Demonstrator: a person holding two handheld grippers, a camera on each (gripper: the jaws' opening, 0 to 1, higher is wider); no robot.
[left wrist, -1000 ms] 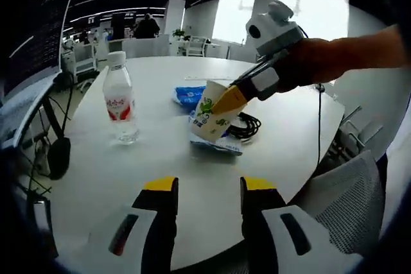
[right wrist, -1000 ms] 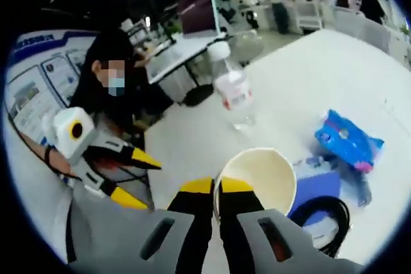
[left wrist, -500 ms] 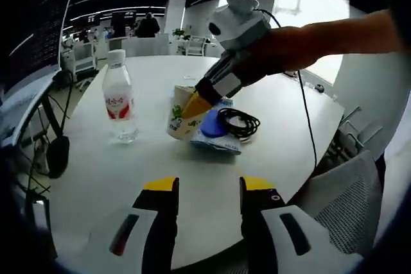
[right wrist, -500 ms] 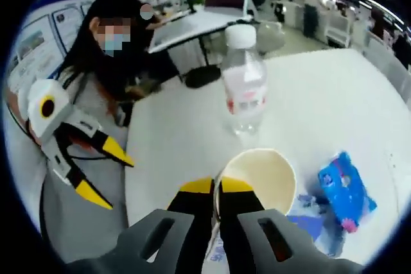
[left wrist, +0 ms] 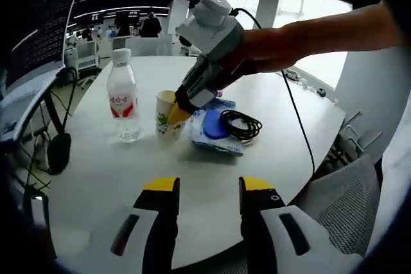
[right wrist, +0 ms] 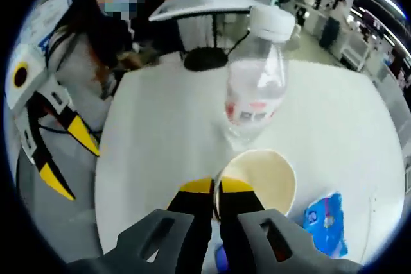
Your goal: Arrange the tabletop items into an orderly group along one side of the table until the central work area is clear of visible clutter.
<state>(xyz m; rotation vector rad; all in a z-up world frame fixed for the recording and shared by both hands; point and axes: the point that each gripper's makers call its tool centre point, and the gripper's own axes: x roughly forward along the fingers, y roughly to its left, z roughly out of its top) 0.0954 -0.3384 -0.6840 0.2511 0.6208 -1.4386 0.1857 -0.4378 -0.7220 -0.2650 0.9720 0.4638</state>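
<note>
The right claw (right wrist: pixel 214 192) is pinched on the rim of a paper cup (left wrist: pixel 168 115). The cup is held just beside a water bottle (left wrist: pixel 124 102), near the middle of the round white table (left wrist: pixel 212 178). A blue packet (left wrist: pixel 215 126) and a black cable (left wrist: pixel 240 124) are seen right of the cup. The left claw (left wrist: pixel 208 190) is spread wide over the near table edge, with nothing held.

White worktop (left wrist: pixel 96 171). Clear bottle (left wrist: pixel 123 102), white cap, red-and-white label. Cream paper cup (left wrist: pixel 167 115) with green print, its inside plain cream (right wrist: pixel 260 181). Blue packet (right wrist: pixel 325 221) right of the right tongs (right wrist: pixel 215 192), whose tips are yellow on black. Black cable coil (left wrist: pixel 240 124).
</note>
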